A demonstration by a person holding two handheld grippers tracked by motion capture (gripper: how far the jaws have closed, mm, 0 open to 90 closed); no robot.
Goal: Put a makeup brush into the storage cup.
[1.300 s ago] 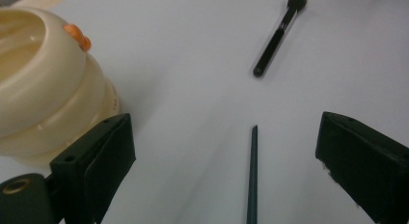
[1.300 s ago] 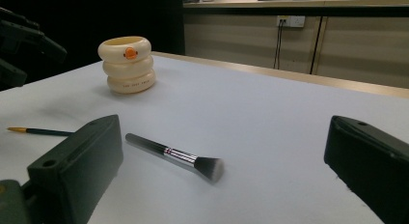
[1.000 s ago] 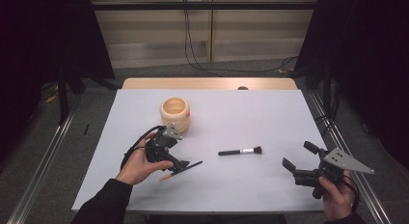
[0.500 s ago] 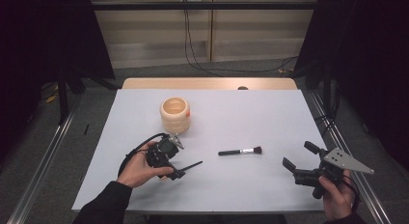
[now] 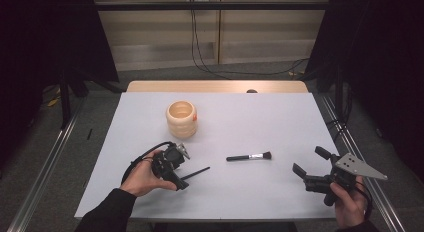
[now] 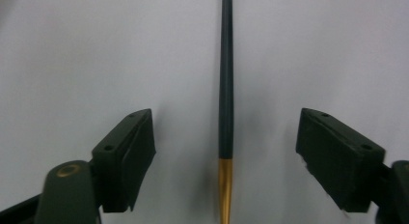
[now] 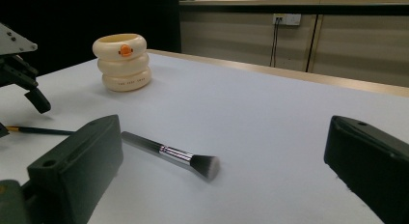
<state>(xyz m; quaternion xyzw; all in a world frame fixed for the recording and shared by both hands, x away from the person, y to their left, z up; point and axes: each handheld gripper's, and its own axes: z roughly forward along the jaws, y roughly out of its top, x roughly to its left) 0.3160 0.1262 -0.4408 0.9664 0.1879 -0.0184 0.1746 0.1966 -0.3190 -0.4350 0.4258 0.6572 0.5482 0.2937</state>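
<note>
I had drawn my left tongs (image 5: 186, 178) back from the cup (image 5: 181, 119) and lowered them, jaws apart, astride the thin brush (image 6: 225, 103) lying between them; my right tongs (image 5: 306, 166) waited apart.

Between the spread jaws of the left gripper (image 6: 223, 161) lies a thin black stick with a gold tip (image 6: 225, 113), with bare table (image 5: 250, 122) on either side of it, so each jaw has free room to its inside. Ahead and to this gripper's left stands the cream ringed pot (image 5: 181, 119), near but apart. The right gripper (image 5: 312, 167) hovers with its jaws wide; the makeup brush (image 7: 171, 154) lies ahead of them, open tabletop all around it.
</note>
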